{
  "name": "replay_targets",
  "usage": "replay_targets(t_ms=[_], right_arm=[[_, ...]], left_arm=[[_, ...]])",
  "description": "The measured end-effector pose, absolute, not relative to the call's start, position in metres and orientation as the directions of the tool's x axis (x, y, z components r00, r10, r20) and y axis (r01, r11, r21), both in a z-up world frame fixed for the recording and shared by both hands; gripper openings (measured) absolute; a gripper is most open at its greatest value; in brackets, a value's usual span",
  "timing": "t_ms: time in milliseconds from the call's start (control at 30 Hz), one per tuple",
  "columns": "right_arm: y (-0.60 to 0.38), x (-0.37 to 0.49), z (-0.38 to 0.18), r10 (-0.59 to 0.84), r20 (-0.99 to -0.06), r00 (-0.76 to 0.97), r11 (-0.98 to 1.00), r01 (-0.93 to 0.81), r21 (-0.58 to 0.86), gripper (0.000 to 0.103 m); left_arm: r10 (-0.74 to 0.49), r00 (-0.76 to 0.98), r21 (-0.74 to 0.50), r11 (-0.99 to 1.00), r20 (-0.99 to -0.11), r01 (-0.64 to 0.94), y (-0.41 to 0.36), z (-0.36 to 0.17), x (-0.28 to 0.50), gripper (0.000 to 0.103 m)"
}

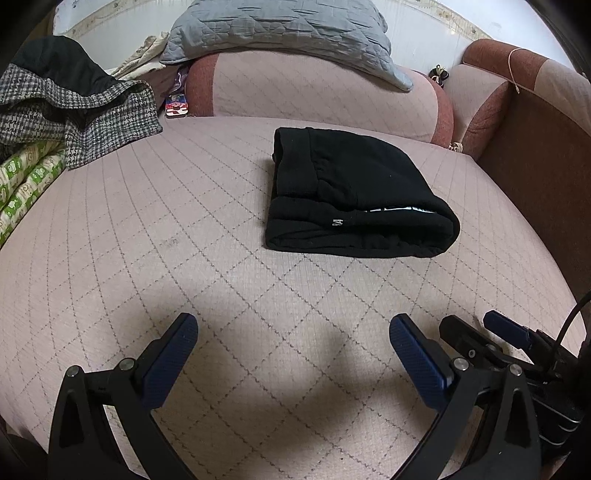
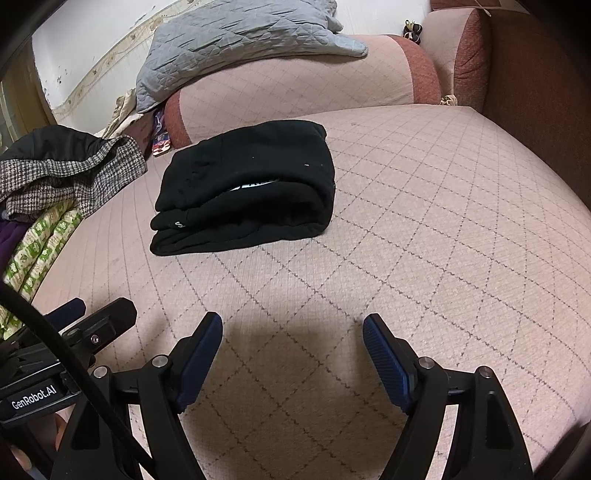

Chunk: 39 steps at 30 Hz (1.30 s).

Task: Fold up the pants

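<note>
The black pants (image 1: 354,192) lie folded into a thick compact stack on the pink quilted sofa seat (image 1: 184,240), with a bit of white lettering showing in the fold. They also show in the right wrist view (image 2: 247,188), up and left of centre. My left gripper (image 1: 293,325) is open and empty, held low over the seat well in front of the pants. My right gripper (image 2: 293,325) is open and empty, also short of the pants. Each gripper shows at the edge of the other's view, the right one (image 1: 476,328) and the left one (image 2: 99,308).
A houndstooth coat with black lining (image 1: 74,110) and a green patterned cloth (image 1: 26,184) are piled at the left. A grey quilted pillow (image 1: 288,33) rests on the pink bolster (image 1: 314,92) at the back. A brown armrest (image 1: 535,166) bounds the right side.
</note>
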State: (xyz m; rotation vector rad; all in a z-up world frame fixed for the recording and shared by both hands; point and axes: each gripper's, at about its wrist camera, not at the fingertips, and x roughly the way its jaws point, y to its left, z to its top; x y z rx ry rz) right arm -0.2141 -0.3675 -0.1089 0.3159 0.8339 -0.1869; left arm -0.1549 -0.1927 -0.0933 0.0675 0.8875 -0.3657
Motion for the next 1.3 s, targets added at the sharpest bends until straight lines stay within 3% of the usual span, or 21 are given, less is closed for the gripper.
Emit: replay_targets(t_ms=[467, 633, 767, 1000, 1133, 1300], right_arm=[[-0.367, -0.213, -0.114, -0.037, -0.755, 0.655, 0.939, 0.282, 0.199, 0.084], [-0.364, -0.215, -0.112, -0.046, -0.75, 0.66, 0.942, 0.278, 0.186, 0.084], [-0.363, -0.218, -0.107, -0.067, -0.734, 0.675, 0.944, 0.282, 0.173, 0.084], [-0.364, -0.224, -0.097, -0.114, -0.713, 0.692, 0.944, 0.299, 0.139, 0.084], [-0.356, -0.229, -0.092, -0.144, -0.7, 0.699, 0.954, 0.287, 0.089, 0.084], [-0.353, -0.234, -0.091, -0.157, -0.696, 0.7, 0.959, 0.275, 0.061, 0.084]], left_arm=[[-0.317, 0.566, -0.121, 0.927, -0.761, 0.356, -0.192, -0.093, -0.154, 0.103], [-0.361, 0.674, -0.108, 0.916, -0.645, 0.387, -0.19, -0.065, -0.169, 0.103], [-0.313, 0.777, -0.037, 0.936, -0.546, 0.351, -0.189, -0.033, -0.186, 0.103], [-0.474, 0.764, -0.165, 0.878, -0.439, 0.449, -0.168, -0.003, -0.197, 0.103], [-0.464, 0.705, -0.172, 0.878, -0.536, 0.448, -0.176, -0.021, -0.181, 0.103], [-0.361, 0.666, -0.096, 0.911, -0.653, 0.4, -0.19, -0.047, -0.173, 0.103]])
